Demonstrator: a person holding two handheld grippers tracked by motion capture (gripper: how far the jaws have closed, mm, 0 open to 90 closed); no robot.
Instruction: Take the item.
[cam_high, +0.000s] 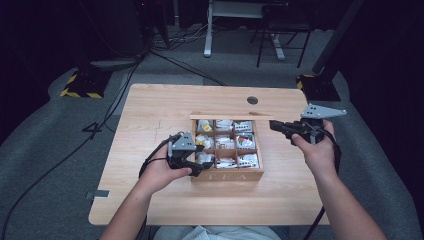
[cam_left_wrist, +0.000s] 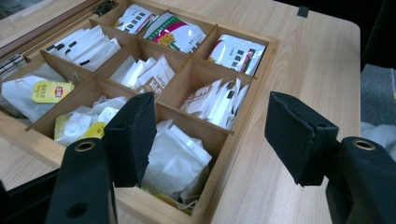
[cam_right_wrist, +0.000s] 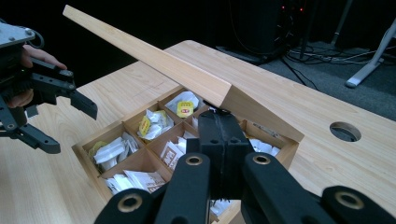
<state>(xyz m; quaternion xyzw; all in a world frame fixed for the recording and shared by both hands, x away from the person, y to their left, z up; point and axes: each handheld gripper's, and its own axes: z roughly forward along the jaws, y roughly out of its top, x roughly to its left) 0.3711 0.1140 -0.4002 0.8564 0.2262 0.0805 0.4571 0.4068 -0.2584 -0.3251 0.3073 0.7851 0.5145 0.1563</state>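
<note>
Over the near left corner of the wooden tea box (cam_high: 227, 175), the left gripper (cam_high: 192, 165) hangs with its jaws spread and nothing between them. At the box's far right corner the right gripper (cam_high: 276, 125) is clenched, jaws pressed together, against the edge of the raised lid (cam_right_wrist: 154, 58). Tea bags (cam_left_wrist: 175, 161) fill the nine compartments of the box, which sits mid-table (cam_high: 150, 115).

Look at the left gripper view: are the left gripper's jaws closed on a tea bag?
No. The left gripper has its jaws standing apart above the tea box, with nothing gripped between them.
</note>
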